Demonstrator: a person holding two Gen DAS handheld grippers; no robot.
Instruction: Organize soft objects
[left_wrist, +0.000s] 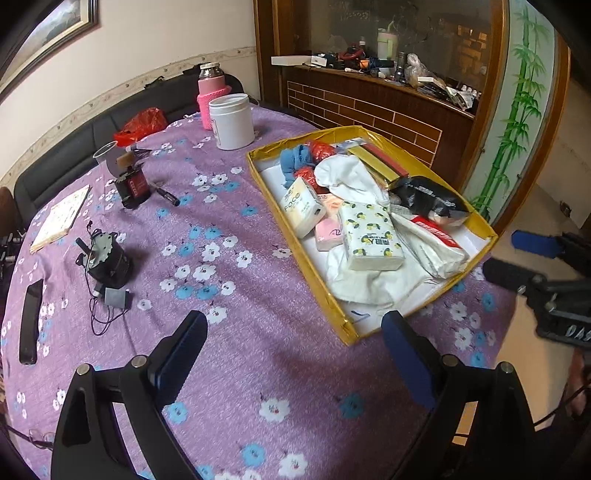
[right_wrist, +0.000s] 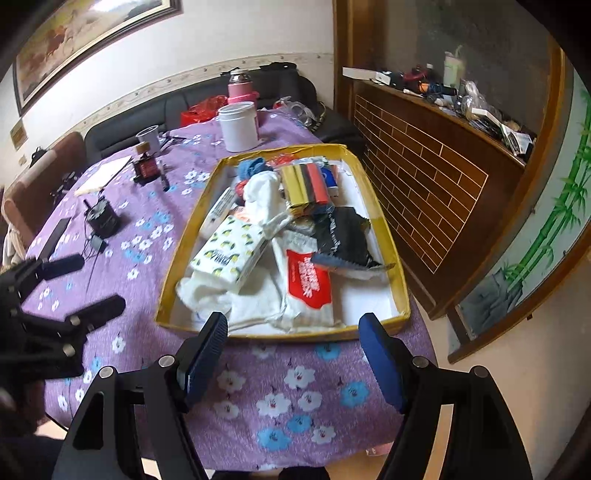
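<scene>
Room: cream wall with framed picture (right_wrist: 92, 40), dark wood cabinet (right_wrist: 424, 177) with cluttered shelf, bamboo-painted panel (left_wrist: 524, 110), black sofa (left_wrist: 92, 140) behind. Round table under purple floral cloth (left_wrist: 240, 277). On it, right of centre, a yellow-rimmed tray (right_wrist: 184, 236) piled with soft stuff: white cloth (right_wrist: 258, 295), lemon-print tissue pack (left_wrist: 369, 236), red-label tissue pack (right_wrist: 308, 284), black bag (right_wrist: 343, 236), blue cloth (left_wrist: 295, 158). White jar (left_wrist: 232, 122), pink bottle (left_wrist: 210, 92) at far edge. Left gripper (left_wrist: 291, 350) and right gripper (right_wrist: 291, 354) both spread wide, holding nothing, hovering near the tray's close rim.
</scene>
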